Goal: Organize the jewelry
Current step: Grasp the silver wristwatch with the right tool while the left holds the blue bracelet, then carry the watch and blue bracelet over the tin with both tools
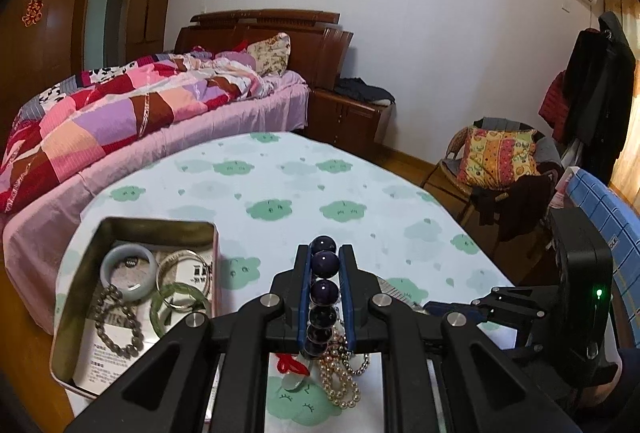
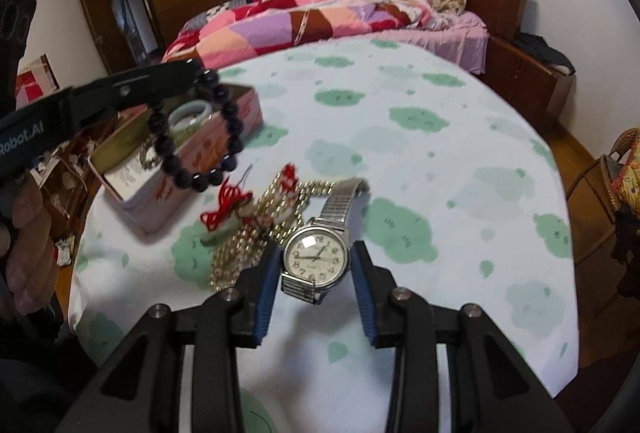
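Observation:
My left gripper (image 1: pixel 325 253) is shut on a dark purple bead bracelet (image 1: pixel 324 287), held above the table; in the right wrist view the bracelet (image 2: pixel 196 131) hangs from it in front of the tin. The open metal tin (image 1: pixel 70 313) holds a pale jade bangle (image 1: pixel 129 267), a green bangle (image 1: pixel 178 303), a silver bangle and a grey bead bracelet. My right gripper (image 2: pixel 315 253) is open around a silver wristwatch (image 2: pixel 316 257) lying on the table. A pearl and gold chain pile (image 2: pixel 256 233) with a red knot pendant (image 2: pixel 224 209) lies left of the watch.
The table (image 2: pixel 420 161) has a white cloth with green clouds. A bed with a patchwork quilt (image 1: pixel 120 113) stands behind it. A wicker chair with a cushion (image 1: pixel 496 157) is at the right. The tin also shows in the right wrist view (image 2: pixel 160 201).

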A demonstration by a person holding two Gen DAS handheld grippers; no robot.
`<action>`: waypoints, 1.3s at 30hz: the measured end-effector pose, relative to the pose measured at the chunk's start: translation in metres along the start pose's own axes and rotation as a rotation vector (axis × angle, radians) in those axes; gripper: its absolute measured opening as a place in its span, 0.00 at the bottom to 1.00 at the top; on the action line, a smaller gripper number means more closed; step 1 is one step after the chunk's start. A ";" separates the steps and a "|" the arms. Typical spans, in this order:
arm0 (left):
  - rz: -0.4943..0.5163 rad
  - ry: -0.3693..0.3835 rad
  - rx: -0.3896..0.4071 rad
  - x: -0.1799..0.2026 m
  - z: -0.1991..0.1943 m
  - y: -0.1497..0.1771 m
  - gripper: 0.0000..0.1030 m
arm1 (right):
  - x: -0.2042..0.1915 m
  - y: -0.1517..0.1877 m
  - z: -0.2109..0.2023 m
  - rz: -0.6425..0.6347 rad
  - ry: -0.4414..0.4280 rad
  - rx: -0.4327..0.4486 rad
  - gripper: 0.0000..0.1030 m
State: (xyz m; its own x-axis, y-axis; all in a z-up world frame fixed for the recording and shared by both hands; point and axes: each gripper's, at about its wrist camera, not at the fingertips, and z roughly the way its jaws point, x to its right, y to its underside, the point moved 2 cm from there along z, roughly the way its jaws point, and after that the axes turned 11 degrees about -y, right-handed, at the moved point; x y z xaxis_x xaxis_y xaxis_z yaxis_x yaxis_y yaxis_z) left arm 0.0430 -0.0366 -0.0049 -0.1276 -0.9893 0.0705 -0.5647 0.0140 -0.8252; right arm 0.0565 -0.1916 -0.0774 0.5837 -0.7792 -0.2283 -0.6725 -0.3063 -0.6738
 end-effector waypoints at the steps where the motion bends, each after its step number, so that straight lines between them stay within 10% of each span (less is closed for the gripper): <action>1: -0.002 0.000 0.009 -0.001 -0.003 -0.002 0.12 | 0.000 -0.002 -0.001 -0.002 0.004 0.006 0.37; 39: -0.195 -0.231 0.051 -0.111 -0.026 -0.012 0.12 | -0.057 -0.093 -0.011 -0.198 -0.058 0.197 0.37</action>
State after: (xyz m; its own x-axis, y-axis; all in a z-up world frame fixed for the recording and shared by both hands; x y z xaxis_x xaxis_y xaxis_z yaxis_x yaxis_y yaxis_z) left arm 0.0428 0.0769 0.0114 0.1709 -0.9796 0.1060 -0.5178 -0.1808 -0.8361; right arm 0.0810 -0.1248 0.0063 0.7238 -0.6805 -0.1140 -0.4446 -0.3335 -0.8313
